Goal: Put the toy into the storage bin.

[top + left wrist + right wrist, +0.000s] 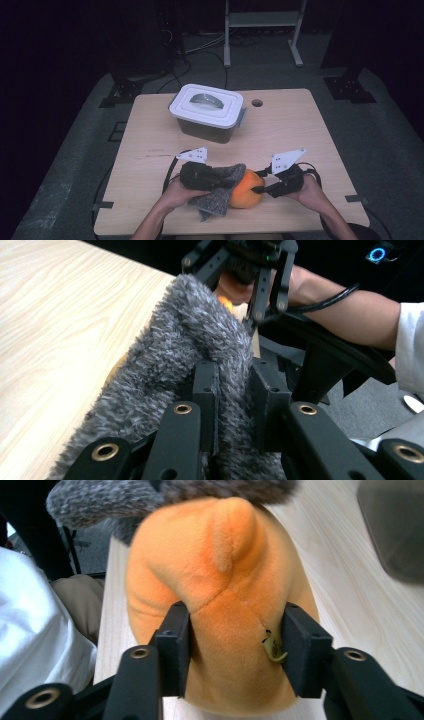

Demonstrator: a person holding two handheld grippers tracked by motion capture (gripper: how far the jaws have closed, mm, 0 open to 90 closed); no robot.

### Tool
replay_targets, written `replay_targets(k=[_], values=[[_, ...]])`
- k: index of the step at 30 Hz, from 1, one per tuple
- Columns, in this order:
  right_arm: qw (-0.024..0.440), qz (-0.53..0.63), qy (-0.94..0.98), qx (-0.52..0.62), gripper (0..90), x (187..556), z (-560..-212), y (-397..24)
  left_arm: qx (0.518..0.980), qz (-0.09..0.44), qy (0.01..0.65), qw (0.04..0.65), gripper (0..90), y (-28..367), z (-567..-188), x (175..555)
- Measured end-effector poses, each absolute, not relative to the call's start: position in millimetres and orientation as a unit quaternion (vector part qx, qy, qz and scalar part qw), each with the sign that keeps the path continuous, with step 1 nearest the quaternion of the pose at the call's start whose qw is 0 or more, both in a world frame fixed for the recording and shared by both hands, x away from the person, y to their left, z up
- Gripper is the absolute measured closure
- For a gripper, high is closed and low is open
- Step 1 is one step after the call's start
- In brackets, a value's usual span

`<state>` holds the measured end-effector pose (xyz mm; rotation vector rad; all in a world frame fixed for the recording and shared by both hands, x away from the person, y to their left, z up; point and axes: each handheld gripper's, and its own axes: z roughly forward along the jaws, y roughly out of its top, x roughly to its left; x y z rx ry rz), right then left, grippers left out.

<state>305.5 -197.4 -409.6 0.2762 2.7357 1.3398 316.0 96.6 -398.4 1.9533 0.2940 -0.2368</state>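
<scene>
While your forearms come in from the near edge, your left gripper point(212, 177) lies level, its jaws pinching one grey cloth point(220, 192) draped on the left side of one orange plush point(246, 190). Your right gripper point(260, 190) points left, jaws clamped on the plush's right end. Both things sit near the table's point(300, 130) near edge, at centre. One lidded box point(207, 112) stands far off, with bare wood between and to either side.
</scene>
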Motion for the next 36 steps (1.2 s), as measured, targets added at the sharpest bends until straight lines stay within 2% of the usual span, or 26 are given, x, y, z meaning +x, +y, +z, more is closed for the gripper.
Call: replay_targets(k=[3,15,20,27,36], values=[[0.043,0.438,0.894,0.083,54.2,305.9,-409.8,-197.9,0.826,-0.094,0.122,0.543,75.6,94.3,-395.9,315.3],[0.011,0.467,0.872,0.147,55.0,322.6,-420.0,-224.3,0.825,-0.1,0.154,0.535,75.5,121.4,-414.8,320.1],[0.005,0.48,0.863,0.159,56.7,321.3,-420.0,-216.7,0.819,-0.088,0.156,0.546,76.3,116.5,-407.0,323.3],[0.021,0.472,0.867,0.157,57.8,316.7,-414.4,-200.2,0.822,-0.072,0.129,0.55,76.4,97.0,-390.7,321.1],[-0.015,0.491,0.842,0.223,57.8,332.9,-421.0,-222.3,0.828,-0.08,0.142,0.537,76.4,105.5,-406.8,321.1]])
